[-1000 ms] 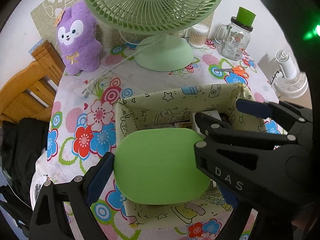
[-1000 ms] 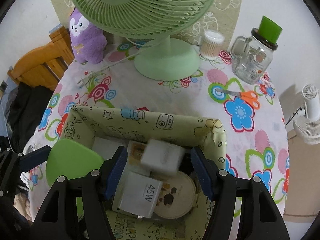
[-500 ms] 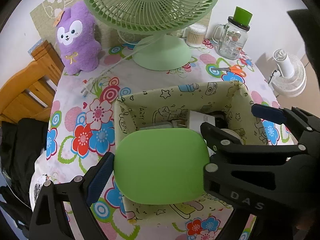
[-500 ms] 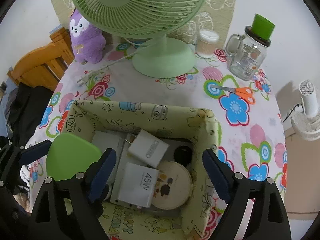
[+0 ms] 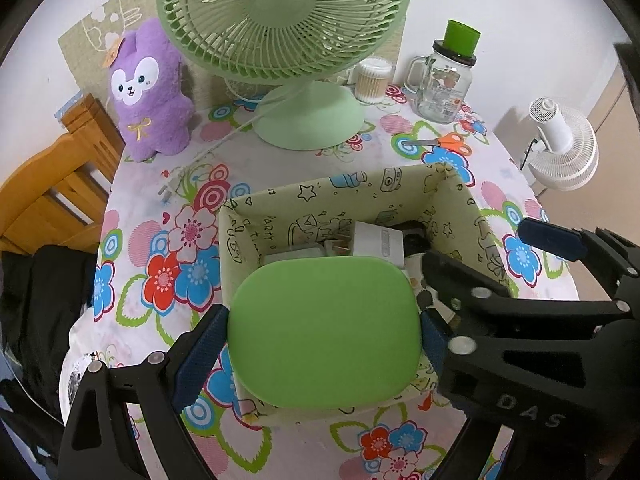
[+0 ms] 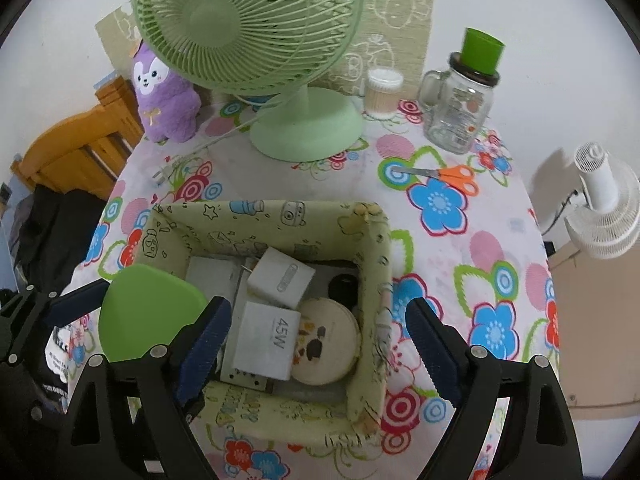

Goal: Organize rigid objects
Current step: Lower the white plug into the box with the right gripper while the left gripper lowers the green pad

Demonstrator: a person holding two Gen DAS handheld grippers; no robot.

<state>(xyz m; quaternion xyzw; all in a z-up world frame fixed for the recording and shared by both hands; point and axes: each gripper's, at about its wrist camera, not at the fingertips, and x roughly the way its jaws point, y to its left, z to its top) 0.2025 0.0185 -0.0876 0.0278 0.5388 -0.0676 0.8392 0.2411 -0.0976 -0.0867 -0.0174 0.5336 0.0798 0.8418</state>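
Observation:
My left gripper is shut on a flat green rounded-square object and holds it above the near left part of a pale green fabric storage box. The green object also shows in the right wrist view. The box holds white chargers, a round beige case and a black item. My right gripper is open and empty above the box's near right part. It also shows in the left wrist view.
A green desk fan stands at the back of the flowered table. A purple plush, a cotton swab tub, a glass jar with green lid and orange scissors lie around it. A wooden chair is left, a white fan right.
My right gripper opened wide, let go of a white charger into the box, and rose. My left gripper kept hold of the green object and shifted slightly over the box.

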